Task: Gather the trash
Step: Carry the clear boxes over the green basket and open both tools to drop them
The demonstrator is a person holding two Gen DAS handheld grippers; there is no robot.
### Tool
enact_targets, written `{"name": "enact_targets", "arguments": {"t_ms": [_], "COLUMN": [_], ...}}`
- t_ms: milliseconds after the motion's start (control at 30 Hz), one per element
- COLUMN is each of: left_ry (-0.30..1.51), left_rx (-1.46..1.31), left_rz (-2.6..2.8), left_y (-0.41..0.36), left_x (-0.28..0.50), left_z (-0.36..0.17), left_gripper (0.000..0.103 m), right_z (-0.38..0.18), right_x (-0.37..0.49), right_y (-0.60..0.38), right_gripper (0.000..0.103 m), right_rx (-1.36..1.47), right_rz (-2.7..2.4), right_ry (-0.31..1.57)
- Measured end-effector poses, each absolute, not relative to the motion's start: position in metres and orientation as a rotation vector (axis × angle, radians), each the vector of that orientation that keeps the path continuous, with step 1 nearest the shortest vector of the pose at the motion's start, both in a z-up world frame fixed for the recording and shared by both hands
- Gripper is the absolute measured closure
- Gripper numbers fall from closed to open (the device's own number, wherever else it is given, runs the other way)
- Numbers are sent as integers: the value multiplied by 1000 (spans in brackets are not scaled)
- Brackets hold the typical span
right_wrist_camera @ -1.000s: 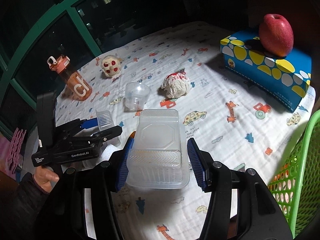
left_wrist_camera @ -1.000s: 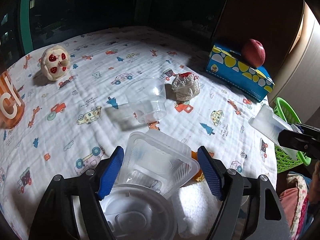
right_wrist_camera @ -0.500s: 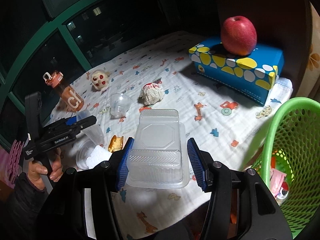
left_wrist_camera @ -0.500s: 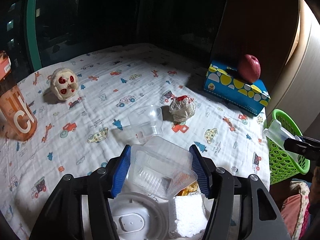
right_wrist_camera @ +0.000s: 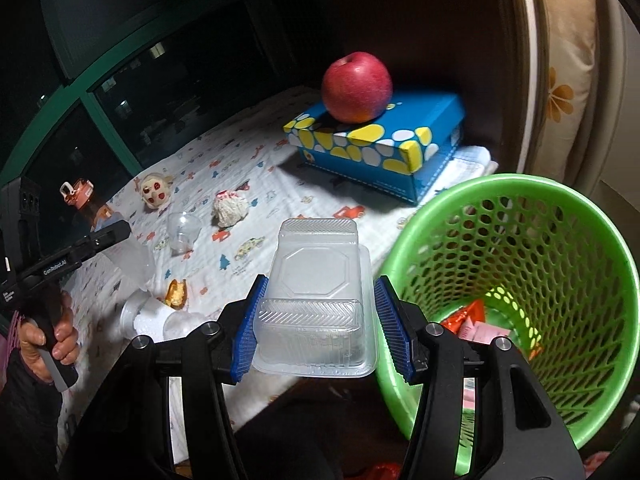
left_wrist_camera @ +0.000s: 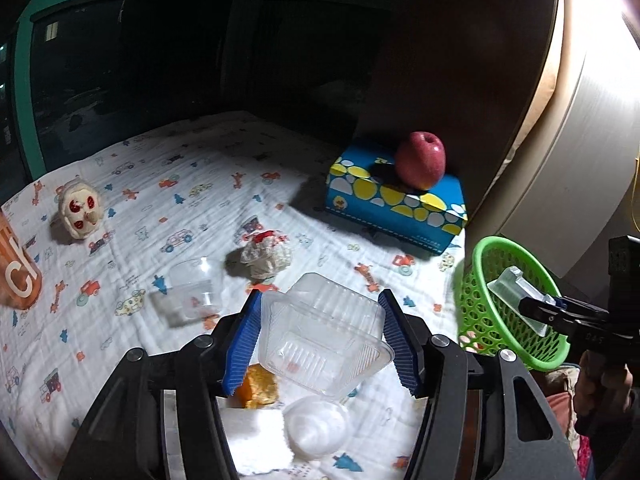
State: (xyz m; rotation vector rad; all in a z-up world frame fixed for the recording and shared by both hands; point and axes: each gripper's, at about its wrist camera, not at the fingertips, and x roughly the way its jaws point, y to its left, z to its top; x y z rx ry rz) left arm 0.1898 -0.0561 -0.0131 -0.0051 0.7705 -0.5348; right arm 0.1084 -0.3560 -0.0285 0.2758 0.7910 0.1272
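Trash is in both grippers: the right gripper has its jaws clamped on a clear clamshell box, long axis pointing away, with the green basket just to its right. That hand is much the nearer to the basket. The left gripper grips a second clear container above the bed, well left of the basket.

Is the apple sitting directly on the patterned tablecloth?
No, the apple rests on top of the blue tissue box, which stands on the tablecloth.
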Motion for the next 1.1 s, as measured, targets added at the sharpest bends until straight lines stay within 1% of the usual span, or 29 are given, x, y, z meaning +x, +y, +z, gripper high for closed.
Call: {"name": "enact_targets", "arguments": {"t_ms": [633, 667, 700, 767, 933, 1100], "left_ry": [768, 770, 774, 783, 803, 837], "left_rx": [58, 62, 63, 66, 88, 105], "left_rz": [-782, -792, -802, -826, -871, -902], "left_y": [-221, -230, -237, -253, -288, -318], "left_x": [163, 162, 161, 159, 152, 147], "left_z": [17, 18, 17, 17, 14, 6], "left_gripper": [46, 46, 46, 46, 46, 46], "right_z": [-54, -55, -55, -56, -56, -52], "right_x": [74, 72, 71, 67, 56, 41], "right_y": [-465, -470, -474, -482, -495, -506], "right_gripper": [47, 44, 39, 35, 35, 32], "right_rx": [290, 296, 302, 310, 333, 360], "right_rz": [-91, -96, -101, -110, -122, -132], "right_ry": [814, 815, 813, 806, 790, 765]}}
